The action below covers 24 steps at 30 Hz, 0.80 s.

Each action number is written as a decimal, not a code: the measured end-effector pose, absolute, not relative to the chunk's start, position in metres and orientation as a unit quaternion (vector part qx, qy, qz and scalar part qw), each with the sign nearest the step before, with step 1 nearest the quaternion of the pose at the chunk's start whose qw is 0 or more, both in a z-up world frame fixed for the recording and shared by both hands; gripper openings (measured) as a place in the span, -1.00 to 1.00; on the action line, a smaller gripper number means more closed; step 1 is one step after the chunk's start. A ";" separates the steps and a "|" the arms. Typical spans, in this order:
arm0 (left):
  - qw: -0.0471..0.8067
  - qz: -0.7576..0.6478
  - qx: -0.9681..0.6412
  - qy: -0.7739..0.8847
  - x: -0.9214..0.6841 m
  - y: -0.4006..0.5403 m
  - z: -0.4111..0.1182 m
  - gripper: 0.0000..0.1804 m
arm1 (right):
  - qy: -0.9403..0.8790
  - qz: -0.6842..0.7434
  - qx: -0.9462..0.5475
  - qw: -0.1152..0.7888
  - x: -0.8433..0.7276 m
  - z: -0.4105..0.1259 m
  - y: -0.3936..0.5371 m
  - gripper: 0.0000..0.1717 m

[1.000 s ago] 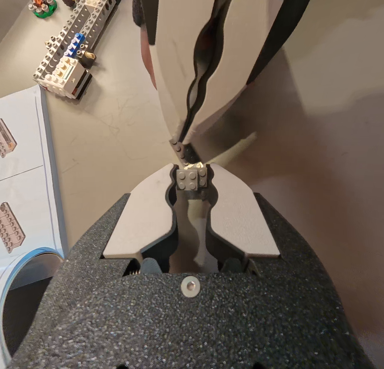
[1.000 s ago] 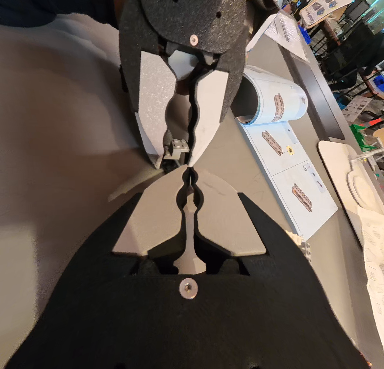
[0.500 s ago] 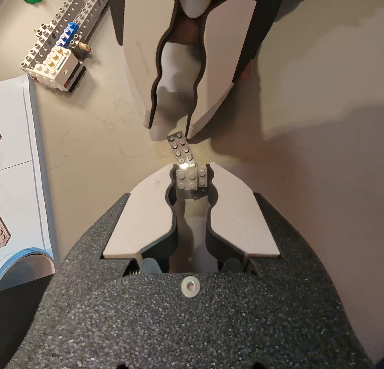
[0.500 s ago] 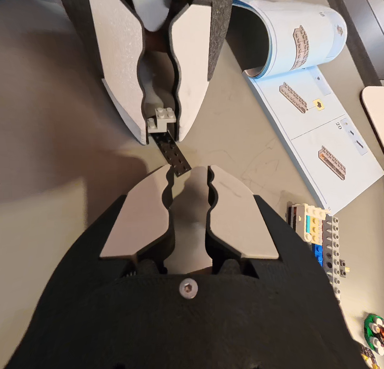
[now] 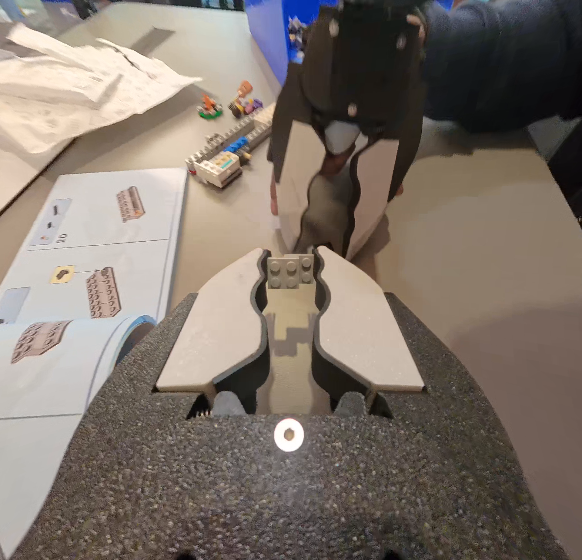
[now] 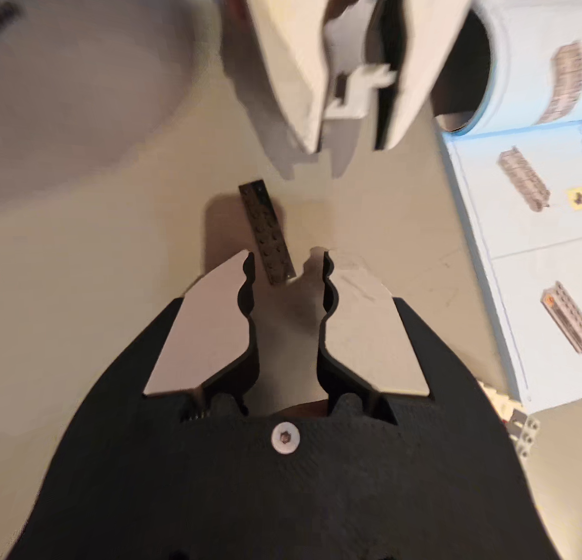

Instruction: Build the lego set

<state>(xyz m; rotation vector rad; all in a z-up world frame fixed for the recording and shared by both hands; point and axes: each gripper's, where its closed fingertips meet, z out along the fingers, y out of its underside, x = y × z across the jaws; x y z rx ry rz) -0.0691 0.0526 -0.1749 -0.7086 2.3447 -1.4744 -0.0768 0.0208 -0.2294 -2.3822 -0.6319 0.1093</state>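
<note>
My left gripper (image 5: 290,256) is shut on a small light grey studded brick piece (image 5: 289,272), with both pads against its sides. The right wrist view shows it from the front, blurred, held above the table (image 6: 356,94). A dark studded plate (image 6: 267,233) lies flat on the beige table (image 6: 94,230). Its near end reaches between my right gripper's fingertips without touching either pad. My right gripper (image 6: 288,255) is open and holds nothing. In the left wrist view it (image 5: 321,248) stands just beyond the grey piece, and the dark plate is hidden there.
An open light blue instruction booklet (image 5: 104,230) lies at the left and shows at the right in the right wrist view (image 6: 519,230). A long grey and white brick build (image 5: 226,154), small figures (image 5: 209,107), loose papers (image 5: 63,88) and a blue panel (image 5: 267,41) lie behind. A dark sleeve (image 5: 504,56) holds the right gripper. My right fingertips sit around 7 centimetres from my left ones.
My right gripper, shut on the dark plate's end a second ago, has opened and let it go. The plate has come away from the grey piece and lies on the table. My left gripper has lifted away.
</note>
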 end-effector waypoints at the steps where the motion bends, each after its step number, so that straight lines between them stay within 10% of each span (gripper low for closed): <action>1: 0.145 -0.523 -0.252 0.801 -0.067 0.055 -0.172 -0.71 | -0.253 0.055 -0.912 0.318 -0.080 -0.231 0.023 -0.61; 24: 0.117 -0.749 -0.475 0.447 -0.007 0.115 -0.115 -0.71 | -0.002 -0.262 -0.785 0.562 0.009 -0.151 0.066 -0.81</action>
